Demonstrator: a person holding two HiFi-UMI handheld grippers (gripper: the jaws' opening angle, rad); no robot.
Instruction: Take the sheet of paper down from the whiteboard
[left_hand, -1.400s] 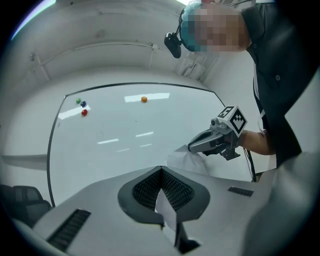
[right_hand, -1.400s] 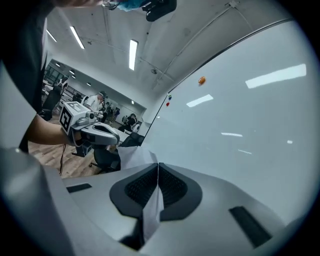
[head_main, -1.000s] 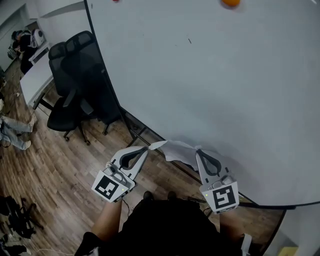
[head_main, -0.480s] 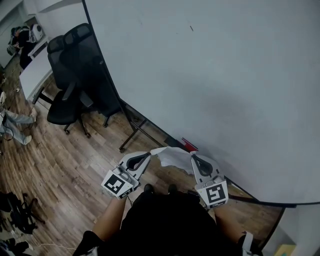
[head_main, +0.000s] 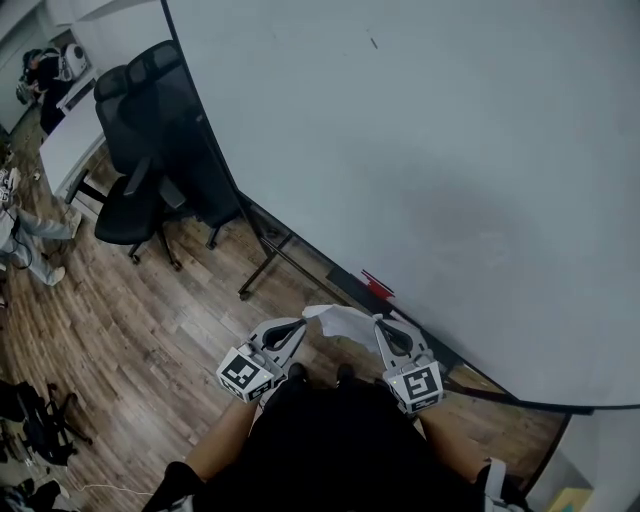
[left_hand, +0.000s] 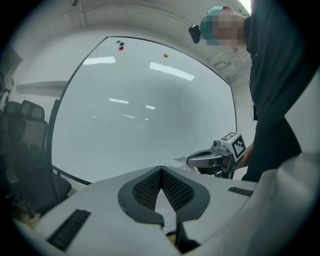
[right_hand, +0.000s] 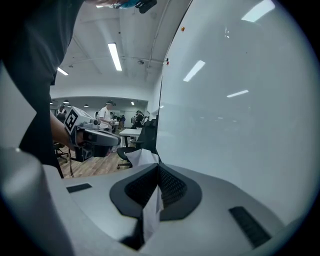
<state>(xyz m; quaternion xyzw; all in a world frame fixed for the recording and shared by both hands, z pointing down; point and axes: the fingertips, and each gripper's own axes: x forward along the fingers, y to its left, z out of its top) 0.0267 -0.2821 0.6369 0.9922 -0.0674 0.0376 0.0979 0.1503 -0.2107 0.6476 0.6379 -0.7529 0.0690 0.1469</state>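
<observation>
**A:** Where is the sheet of paper (head_main: 340, 320) right now?

**B:** It's strung between my two tools, low in front of my body. In the head view it lies just under the lower edge of the whiteboard (head_main: 450, 150), over the wood floor (head_main: 150, 320). It looks rumpled and sags a little in the middle.

**A:** And the tongs?

**B:** Both are clamped on it. The left tongs (head_main: 303, 322) are pinched together on the sheet's left end. In the left gripper view I see a pale sliver of paper caught between the ribbed pads. The right tongs (head_main: 377, 320) are closed on the right end. In the right gripper view a fold of paper stands up between the pads and runs back toward the camera.

**A:** Is the sheet touching the board?

**B:** Not as far as I can see. It seems to hang clear of the board's face, though I can't be sure from these angles.

**A:** Anything else around?

**B:** A few small magnets (left_hand: 119, 45) sit near the board's top edge. A black office chair (head_main: 140, 190) stands beside the board's left edge.
</observation>
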